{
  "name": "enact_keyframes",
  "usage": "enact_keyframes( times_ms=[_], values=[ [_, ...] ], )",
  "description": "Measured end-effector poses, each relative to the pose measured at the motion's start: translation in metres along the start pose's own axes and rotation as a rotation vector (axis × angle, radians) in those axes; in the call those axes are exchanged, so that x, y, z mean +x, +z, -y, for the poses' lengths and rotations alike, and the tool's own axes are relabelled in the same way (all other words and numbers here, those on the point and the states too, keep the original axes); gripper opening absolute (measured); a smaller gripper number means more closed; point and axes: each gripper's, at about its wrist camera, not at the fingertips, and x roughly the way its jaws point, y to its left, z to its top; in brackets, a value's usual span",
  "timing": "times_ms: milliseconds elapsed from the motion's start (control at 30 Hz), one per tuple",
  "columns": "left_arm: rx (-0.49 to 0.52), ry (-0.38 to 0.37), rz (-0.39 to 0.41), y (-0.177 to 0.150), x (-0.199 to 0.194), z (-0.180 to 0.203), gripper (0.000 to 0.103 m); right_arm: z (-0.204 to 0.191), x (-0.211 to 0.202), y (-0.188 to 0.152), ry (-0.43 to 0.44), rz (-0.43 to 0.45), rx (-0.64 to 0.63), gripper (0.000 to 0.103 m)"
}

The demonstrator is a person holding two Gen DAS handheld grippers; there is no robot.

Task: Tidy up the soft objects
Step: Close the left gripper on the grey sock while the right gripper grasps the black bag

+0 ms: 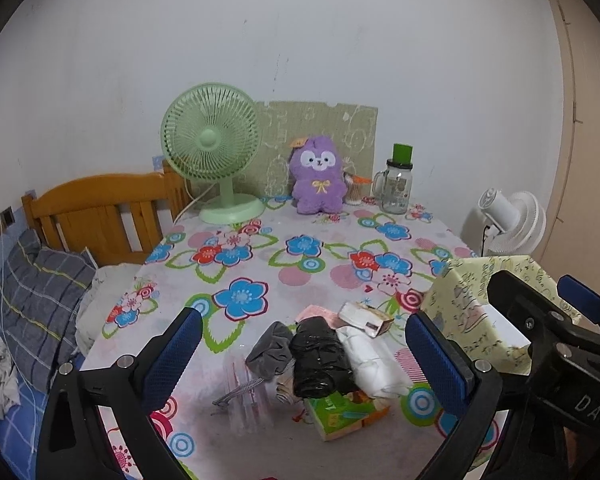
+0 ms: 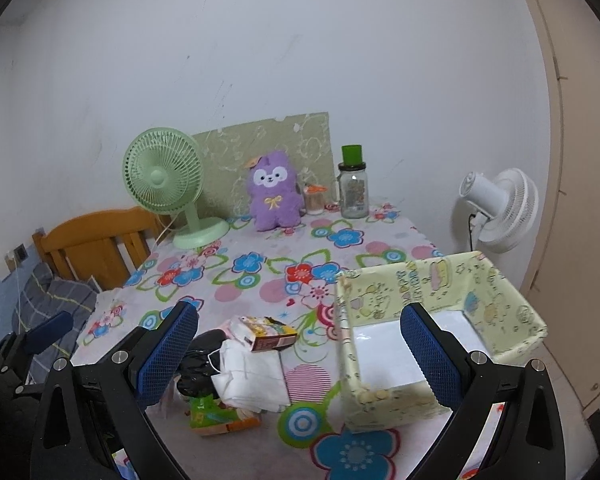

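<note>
A pile of soft things lies on the flowered table: a grey cloth (image 1: 270,350), a black plastic bundle (image 1: 316,362), a folded white cloth (image 1: 370,360) and a pink cloth (image 1: 316,314). The white cloth (image 2: 252,376) and black bundle (image 2: 198,364) also show in the right wrist view. A pale yellow fabric basket (image 2: 380,300) stands empty at the right. My left gripper (image 1: 300,344) is open above the pile. My right gripper (image 2: 300,344) is open between pile and basket. A purple plush toy (image 1: 319,176) sits at the back.
A small box (image 2: 270,334) and a green book (image 1: 340,414) lie in the pile. A green fan (image 1: 212,148), a glass jar (image 1: 398,186) and a card panel stand at the back. A white fan (image 2: 500,208) is off the table's right. A bed is at the left.
</note>
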Motion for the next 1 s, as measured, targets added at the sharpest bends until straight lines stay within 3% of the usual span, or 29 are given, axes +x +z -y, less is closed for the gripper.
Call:
enact_keyframes(
  times_ms=[667, 1000],
  values=[
    [-0.004, 0.036, -0.162, -0.021, 0.069, -0.035, 0.094, -0.057, 0.074, -0.019, 0.042, -0.146, -0.070, 0.102],
    [0.004, 0.012, -0.245, -0.031, 0.100, -0.039, 0.077, -0.070, 0.110, -0.030, 0.041, -0.235, -0.089, 0.099]
  ],
)
